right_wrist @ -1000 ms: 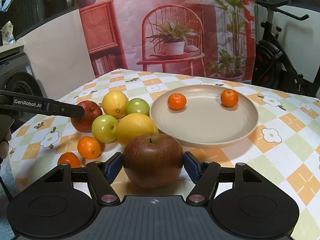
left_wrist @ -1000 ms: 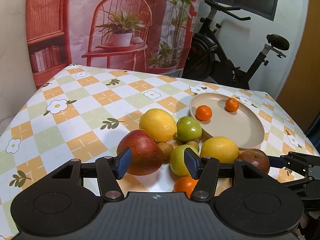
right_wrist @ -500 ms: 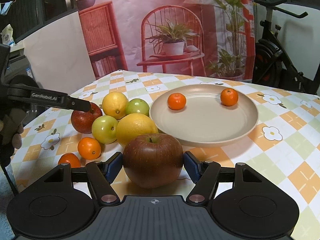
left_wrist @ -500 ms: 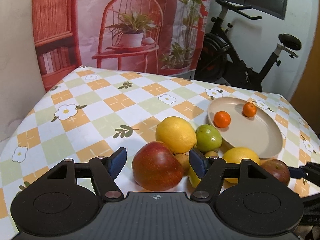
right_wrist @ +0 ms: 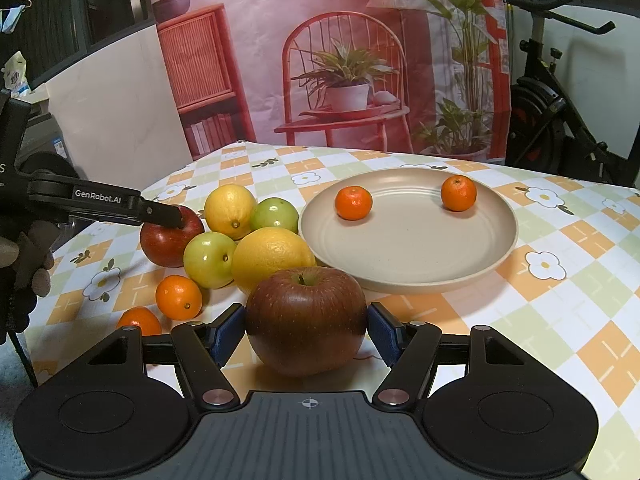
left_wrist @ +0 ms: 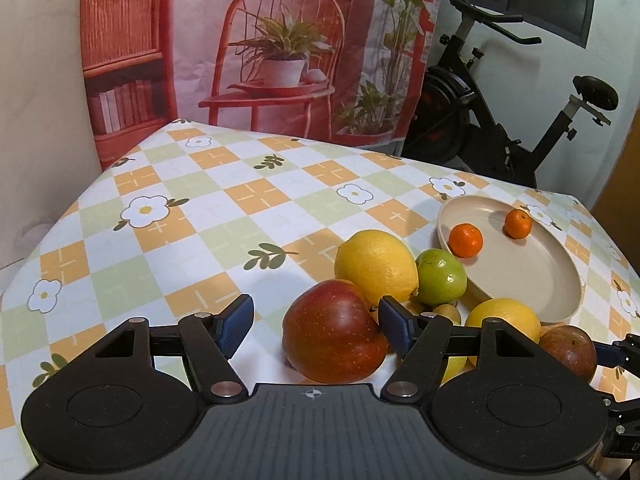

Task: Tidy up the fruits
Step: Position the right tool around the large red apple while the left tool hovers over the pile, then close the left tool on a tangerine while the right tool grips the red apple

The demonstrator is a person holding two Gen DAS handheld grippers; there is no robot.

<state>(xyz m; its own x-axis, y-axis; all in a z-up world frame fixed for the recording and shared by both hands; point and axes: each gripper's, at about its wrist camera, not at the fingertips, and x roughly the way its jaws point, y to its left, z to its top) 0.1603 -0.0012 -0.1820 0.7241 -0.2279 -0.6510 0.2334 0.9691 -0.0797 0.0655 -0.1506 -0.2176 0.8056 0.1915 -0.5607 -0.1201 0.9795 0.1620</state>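
1. Only a small part of the sorting is judged done: two small orange mandarins (right_wrist: 353, 202) (right_wrist: 458, 193) lie well apart on the round beige plate (right_wrist: 408, 276), and nothing else is seen on it.
2. Left on the checked, flower-printed tablecloth (right_wrist: 560, 264), to the left of the plate, is a tight cluster: two yellow lemons (right_wrist: 229, 210) (right_wrist: 273, 258), two green apples (right_wrist: 274, 214) (right_wrist: 209, 259), a bright red apple (right_wrist: 166, 242) at the far left, and two more small orange mandarins (right_wrist: 178, 297) (right_wrist: 139, 320) at the near left.
3. A small brownish fruit (left_wrist: 446, 314) is glimpsed among the cluster in the left view; its kind cannot be told.
4. The large dark-red apple (right_wrist: 306, 320) stands upright, stem up, just near of the plate's rim. It is smooth, speckled and broad, and is judged firm enough for a side grip.
5. The right gripper (right_wrist: 306, 334) is spread wide around this apple; its blue pads (right_wrist: 228, 332) are at the apple's flanks, but firm contact cannot be told, so no hold is claimed.
6. The left gripper (left_wrist: 316, 322) is also held wide open, with the bright red apple (left_wrist: 334, 334) between its fingers nearer the right pad (left_wrist: 394, 326); nothing is held.
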